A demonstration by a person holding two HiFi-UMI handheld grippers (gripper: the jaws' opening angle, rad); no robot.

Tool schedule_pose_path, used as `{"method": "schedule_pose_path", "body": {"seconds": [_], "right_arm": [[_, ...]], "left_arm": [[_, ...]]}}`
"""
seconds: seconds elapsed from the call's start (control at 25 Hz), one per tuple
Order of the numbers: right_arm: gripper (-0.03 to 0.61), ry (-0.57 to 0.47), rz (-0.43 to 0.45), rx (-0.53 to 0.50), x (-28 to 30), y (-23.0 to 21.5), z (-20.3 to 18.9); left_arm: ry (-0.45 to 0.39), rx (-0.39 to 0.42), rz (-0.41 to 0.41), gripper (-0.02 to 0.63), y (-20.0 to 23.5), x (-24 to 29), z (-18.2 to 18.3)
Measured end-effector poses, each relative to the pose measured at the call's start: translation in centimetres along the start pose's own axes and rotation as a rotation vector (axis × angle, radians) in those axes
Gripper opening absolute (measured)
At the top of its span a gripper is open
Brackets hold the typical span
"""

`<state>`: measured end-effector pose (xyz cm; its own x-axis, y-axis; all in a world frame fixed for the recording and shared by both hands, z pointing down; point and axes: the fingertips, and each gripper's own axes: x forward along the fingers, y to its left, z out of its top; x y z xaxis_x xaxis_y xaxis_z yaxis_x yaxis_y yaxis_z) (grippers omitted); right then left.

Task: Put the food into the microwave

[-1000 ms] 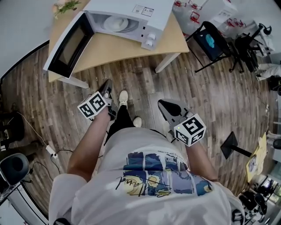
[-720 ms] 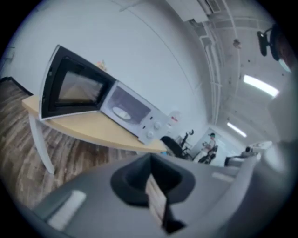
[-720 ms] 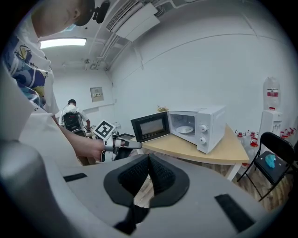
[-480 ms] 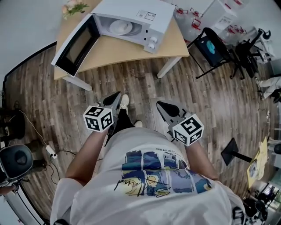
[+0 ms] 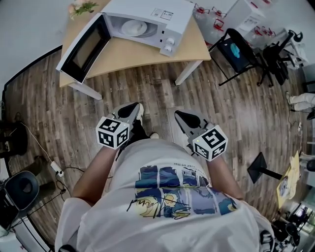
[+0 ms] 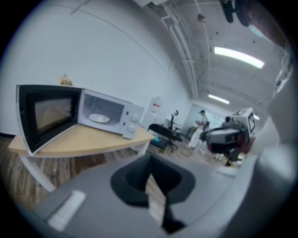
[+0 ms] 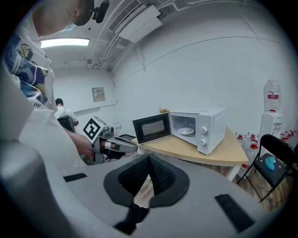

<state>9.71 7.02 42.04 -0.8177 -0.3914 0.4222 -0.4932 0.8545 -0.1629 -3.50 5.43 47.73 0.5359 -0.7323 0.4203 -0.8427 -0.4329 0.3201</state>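
Note:
A white microwave [image 5: 147,22] stands on a light wooden table [image 5: 142,56], its black-framed door [image 5: 81,49] swung wide open to the left. A white round plate [image 5: 134,27] lies inside it. I can make out no food in any view. My left gripper [image 5: 132,109] hangs over the wooden floor in front of the person's body, shut and empty, well short of the table. My right gripper [image 5: 181,116] is level with it to the right, also shut with nothing in it. The left gripper view shows the microwave [image 6: 109,114] ahead to the left. In the right gripper view the microwave [image 7: 198,128] is ahead.
A black folding chair [image 5: 236,49] stands right of the table, with water bottles [image 5: 211,15] behind it. A black stand base [image 5: 258,167] sits on the floor at right. At the left edge are cables and a round stool [image 5: 19,187]. A person [image 6: 201,123] stands far off.
My left gripper has risen and come in toward the middle, rolling so its marker cube now sits level with the right one. The right gripper has stayed put.

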Motion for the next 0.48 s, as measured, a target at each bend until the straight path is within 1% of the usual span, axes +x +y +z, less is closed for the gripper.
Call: {"method": "schedule_pose_path", "body": {"seconds": [0.2, 0.48], "right_arm": [[0.006, 0.0, 0.0, -0.007, -0.25, 0.27, 0.05], [0.006, 0.006, 0.002, -0.015, -0.07, 0.63, -0.32]], "left_arm": [[0.005, 0.015, -0.004, 0.008, -0.55, -0.19, 0.0], [0.018, 0.01, -0.002, 0.008, -0.37, -0.41, -0.73]]}}
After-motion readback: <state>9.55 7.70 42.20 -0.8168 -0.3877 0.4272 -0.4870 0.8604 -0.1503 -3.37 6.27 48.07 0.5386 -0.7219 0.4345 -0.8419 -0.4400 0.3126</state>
